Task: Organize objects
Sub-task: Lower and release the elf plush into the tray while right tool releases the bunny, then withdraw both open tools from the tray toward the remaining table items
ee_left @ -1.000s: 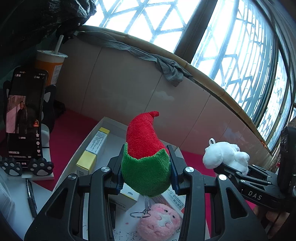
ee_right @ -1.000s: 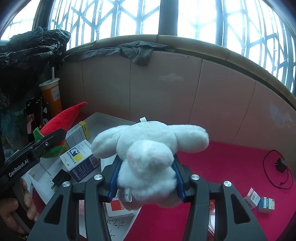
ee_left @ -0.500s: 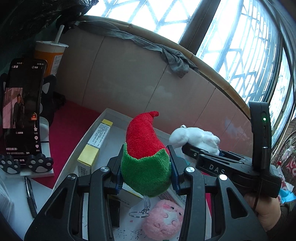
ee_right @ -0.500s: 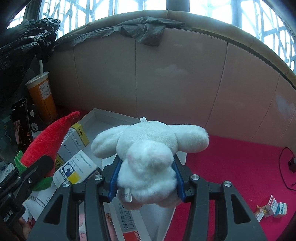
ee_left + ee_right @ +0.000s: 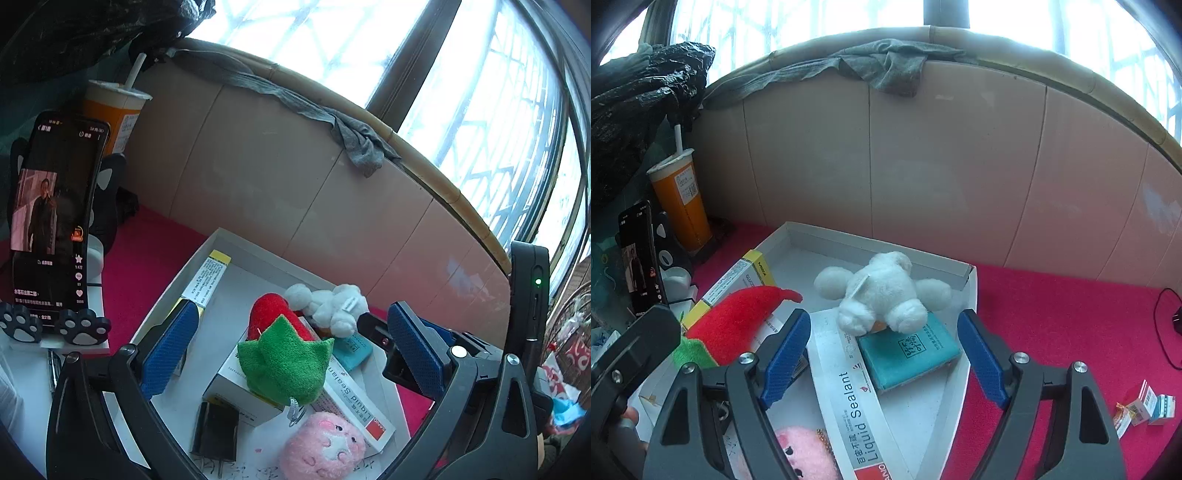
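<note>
Sitting loose in the white tray (image 5: 971, 295) now, red-and-green plush (image 5: 284, 350) and white bunny (image 5: 882, 291), both grippers (image 5: 291, 347) (image 5: 882, 354) just popped wide, nothing pinched.

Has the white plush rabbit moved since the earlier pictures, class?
Yes. The white plush rabbit has dropped out of the right gripper, whose jaws have just been opening, and lies in the white tray on the teal box.

Supporting surface: red cloth-covered surface (image 5: 1052, 317). Directly on it: shallow white box (image 5: 971, 280), orange drink cup with straw (image 5: 681, 199) at left, phone stand (image 5: 74, 332), small cartons (image 5: 1148, 406) and black cable (image 5: 1167, 325) at right.
</note>
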